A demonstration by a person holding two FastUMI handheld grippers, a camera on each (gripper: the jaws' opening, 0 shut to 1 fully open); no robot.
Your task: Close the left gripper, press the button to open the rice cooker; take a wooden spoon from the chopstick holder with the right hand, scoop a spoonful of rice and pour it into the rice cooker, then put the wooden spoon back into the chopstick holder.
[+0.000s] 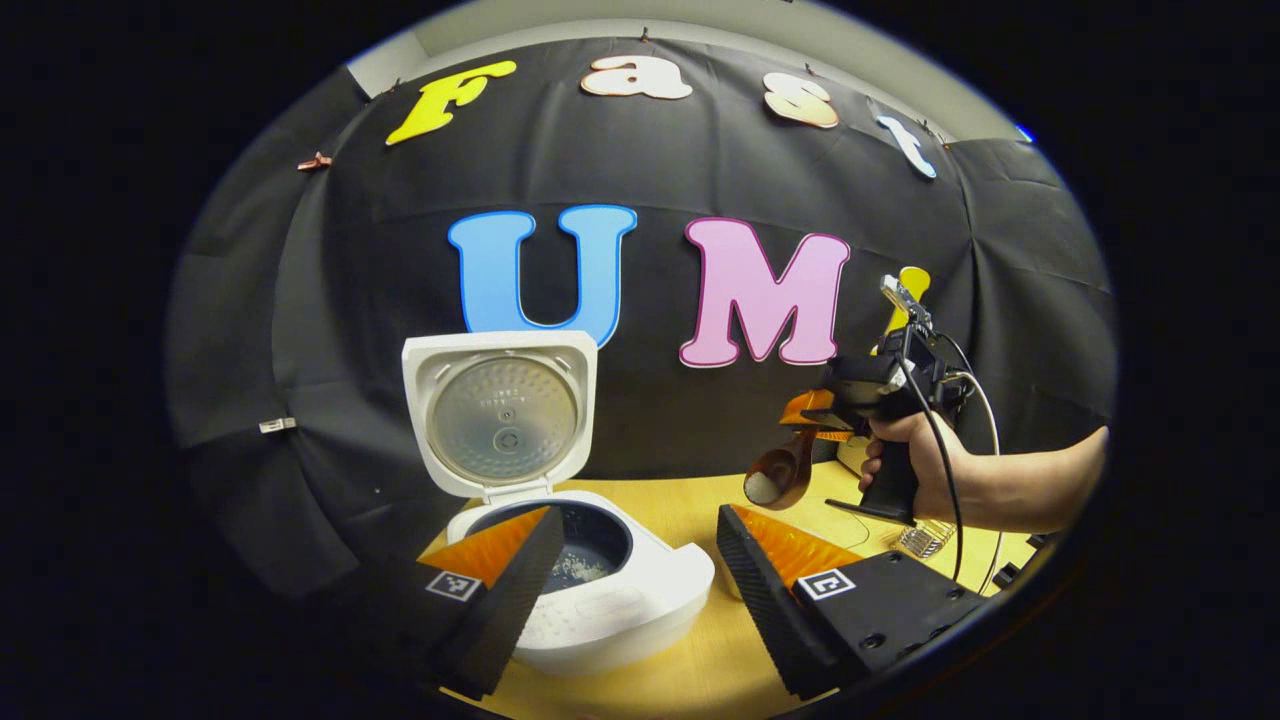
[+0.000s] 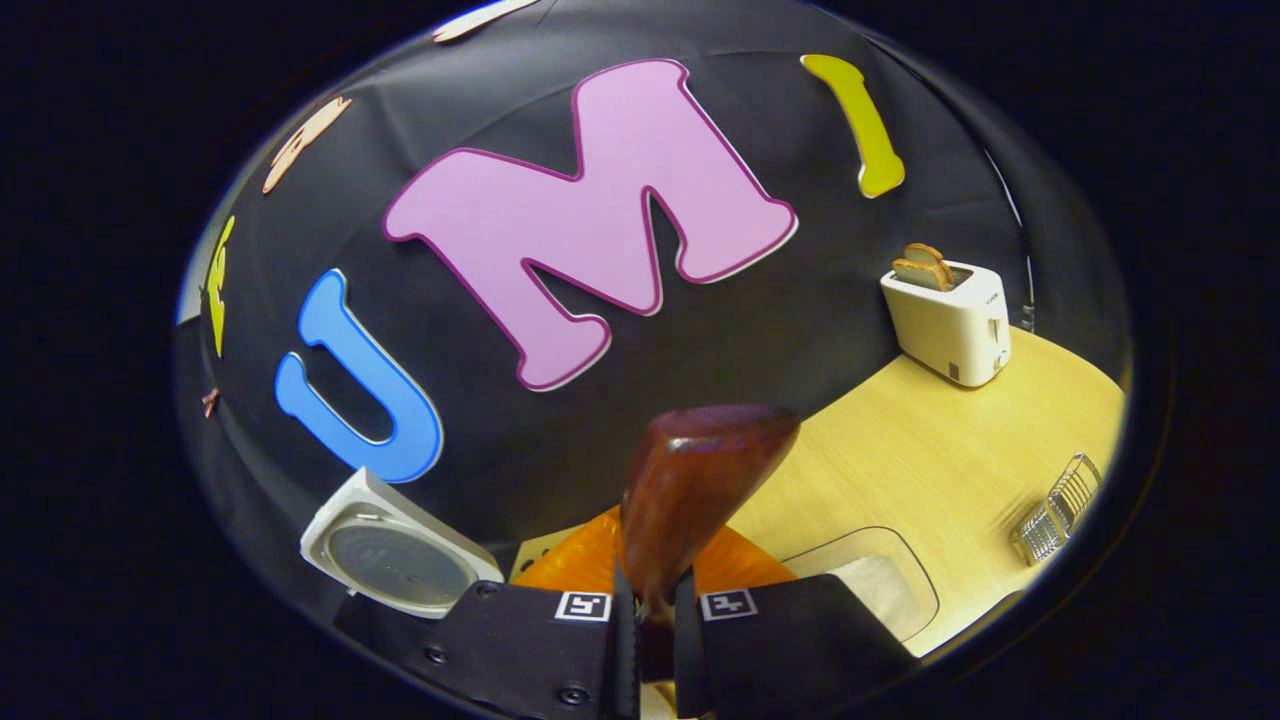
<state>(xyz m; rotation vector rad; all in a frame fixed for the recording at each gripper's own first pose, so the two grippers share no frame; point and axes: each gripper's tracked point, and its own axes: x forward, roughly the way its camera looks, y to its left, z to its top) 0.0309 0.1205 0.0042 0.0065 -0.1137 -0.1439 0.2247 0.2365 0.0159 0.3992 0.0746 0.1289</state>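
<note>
The white rice cooker [image 1: 640,590] stands open with its lid [image 1: 500,410] upright, and a little rice lies in the dark inner pot [image 1: 590,555]. My left gripper [image 1: 640,518] is open, its fingers on either side of the cooker's front, holding nothing. To the right, a hand holds my right gripper [image 1: 815,412] above the table. It is shut on the handle of the brown wooden spoon [image 1: 780,475], whose bowl carries white rice. In the right gripper view, the right gripper [image 2: 655,595] clamps the spoon [image 2: 700,470], and the cooker lid [image 2: 395,560] sits at the lower left.
On the wooden table [image 2: 930,460], a white toaster [image 2: 950,320] with bread slices stands at the back right. A wire holder [image 2: 1055,510] lies near the right edge; it is the wire holder [image 1: 925,540] under the hand. A clear tray of rice [image 2: 880,585] sits under the right gripper.
</note>
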